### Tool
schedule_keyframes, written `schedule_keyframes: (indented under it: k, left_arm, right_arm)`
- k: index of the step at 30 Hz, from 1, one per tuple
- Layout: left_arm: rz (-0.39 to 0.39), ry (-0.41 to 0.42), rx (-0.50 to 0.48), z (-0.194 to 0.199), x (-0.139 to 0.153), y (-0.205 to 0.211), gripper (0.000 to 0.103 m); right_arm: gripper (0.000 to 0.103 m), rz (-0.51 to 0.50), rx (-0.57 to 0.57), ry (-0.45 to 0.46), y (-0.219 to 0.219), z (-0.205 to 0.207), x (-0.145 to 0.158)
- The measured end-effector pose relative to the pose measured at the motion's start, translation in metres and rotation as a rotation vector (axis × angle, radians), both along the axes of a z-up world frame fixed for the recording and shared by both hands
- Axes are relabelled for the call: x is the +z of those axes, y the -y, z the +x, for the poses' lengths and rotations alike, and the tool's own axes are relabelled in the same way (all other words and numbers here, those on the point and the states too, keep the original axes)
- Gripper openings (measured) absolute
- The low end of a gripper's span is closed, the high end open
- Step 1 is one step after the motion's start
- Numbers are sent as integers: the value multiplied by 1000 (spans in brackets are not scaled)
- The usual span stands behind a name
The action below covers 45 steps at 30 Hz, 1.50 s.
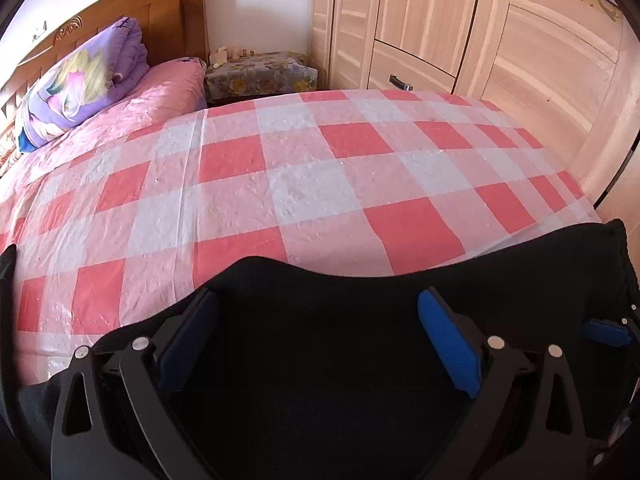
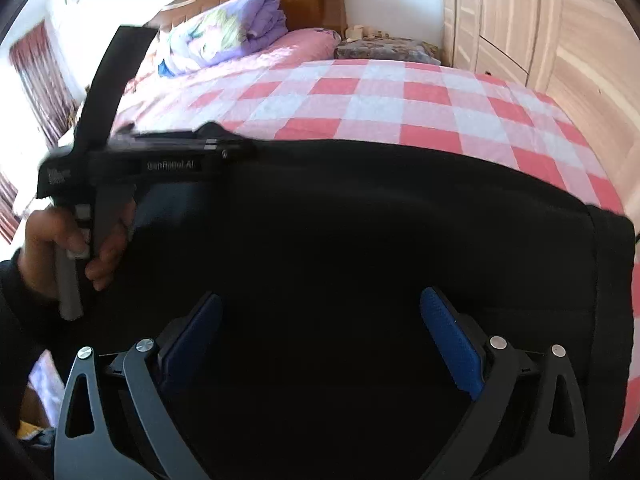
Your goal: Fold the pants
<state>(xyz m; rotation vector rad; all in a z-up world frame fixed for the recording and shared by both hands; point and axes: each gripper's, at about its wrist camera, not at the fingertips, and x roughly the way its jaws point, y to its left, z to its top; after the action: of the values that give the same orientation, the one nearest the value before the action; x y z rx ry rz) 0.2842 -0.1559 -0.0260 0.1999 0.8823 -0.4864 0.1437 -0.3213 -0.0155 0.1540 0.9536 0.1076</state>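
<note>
The black pants (image 2: 380,240) lie spread along the near edge of the bed (image 1: 320,168), on its pink-and-white checked plastic cover, filling the lower half of both wrist views from about 3 o'clock round to 9 o'clock. The far edge of the cloth runs smooth across the checks, and a seam or fold line shows near 3 o'clock in the right wrist view, so the garment looks already laid in at least one layer. How many layers I cannot tell, the black swallows all detail.

The left hand-held gripper (image 1: 318,340) hangs over the cloth with its blue pads well apart and nothing caught between them: released. The right hand-held gripper (image 2: 320,336) stands just as wide over the pants, also released, no fabric pinched. In the right wrist view the person's hand (image 2: 68,248) clasps the handle of the left tool at 9 o'clock.

The pants look soft, limp and light, likely knit or fleece; they will sag and drape rather than hold shape, and may slide on the slick cover. The best hold is probably a pinch on an outer edge or corner, both layers taken together, one gripper at each end so the fold stays square.

No containers stand near. At 12 o'clock, well apart, a wardrobe (image 1: 480,28) is shut, its contents hidden.
</note>
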Motion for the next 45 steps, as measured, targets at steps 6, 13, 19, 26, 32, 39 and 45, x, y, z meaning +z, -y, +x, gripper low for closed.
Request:
schedule_keyframes:
  k: [6, 13, 19, 26, 32, 39, 45]
  left_arm:
    - [-57, 90, -14, -18, 28, -13, 100]
    - [110, 212, 250, 2, 86, -111, 101]
    - [199, -8, 492, 69, 47, -215, 76]
    - [193, -141, 495, 77, 5, -254, 43]
    - [54, 41, 542, 27, 46, -304, 8]
    - [-193, 222, 689, -105, 83, -436, 8]
    - [-182, 180, 752, -163, 48, -504, 8]
  right_arm:
    - [96, 56, -22, 115, -23, -24, 37]
    - [96, 40, 37, 146, -66, -11, 34]
    - [96, 74, 55, 116, -89, 0, 16]
    - [96, 102, 33, 91, -88, 2, 7]
    - [96, 134, -4, 101, -75, -5, 10]
    - [96, 180, -20, 151, -64, -19, 24]
    - [96, 184, 2, 137, -79, -23, 23]
